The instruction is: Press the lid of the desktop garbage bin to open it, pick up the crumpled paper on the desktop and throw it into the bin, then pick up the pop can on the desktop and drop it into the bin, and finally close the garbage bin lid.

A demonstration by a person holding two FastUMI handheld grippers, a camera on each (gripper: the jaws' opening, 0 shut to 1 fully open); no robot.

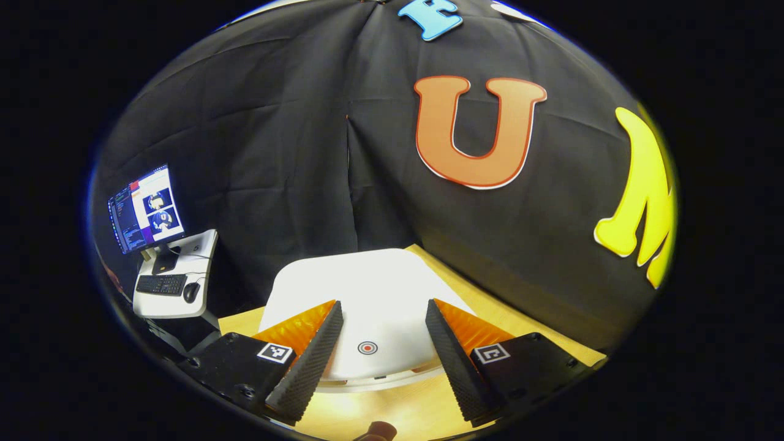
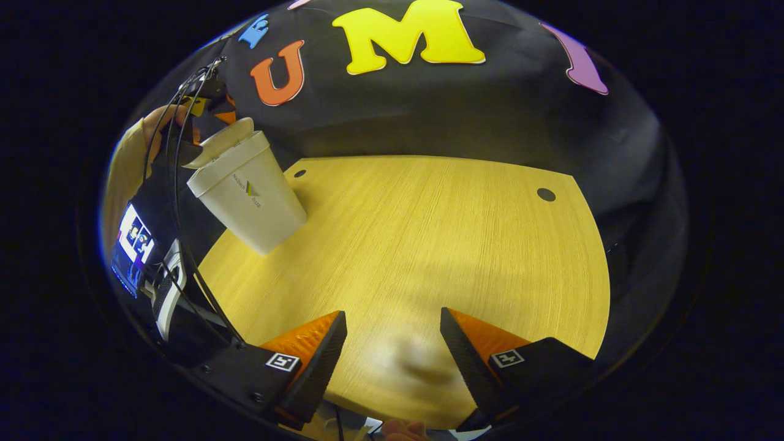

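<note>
Pale yellow wood grain covers the bench (image 2: 429, 245), a rounded top with two small dark holes near its far edge, backed by the booth's black cloth wall. In the right gripper view, the right tongs (image 2: 392, 349) hover low over the bare wood with their two fingers spread wide apart, gripping nothing. Toward ten o'clock in that view stands the white garbage bin (image 2: 251, 196), a tapered plastic tub with a small mark on its side, resting on the bench near the far left edge; its lid (image 2: 222, 142) is tipped up slightly at the far side, so a gap shows along the rim (how far it is open is hard to judge from this angle). Just beyond the bin, at about eleven o'clock, a hand (image 2: 160, 125) holds the other tool, with dark cables looping down past it. In the left gripper view, the left tongs (image 1: 383, 361) sit right above the bin's smooth white lid (image 1: 367, 294), fingers released and spread to either side, with a small red and white ring mark on the lid between them. At nine o'clock in that view, well apart, a side stand carries a lit monitor (image 1: 147, 208), a keyboard (image 1: 161, 284) and a mouse (image 1: 191, 292).
</note>
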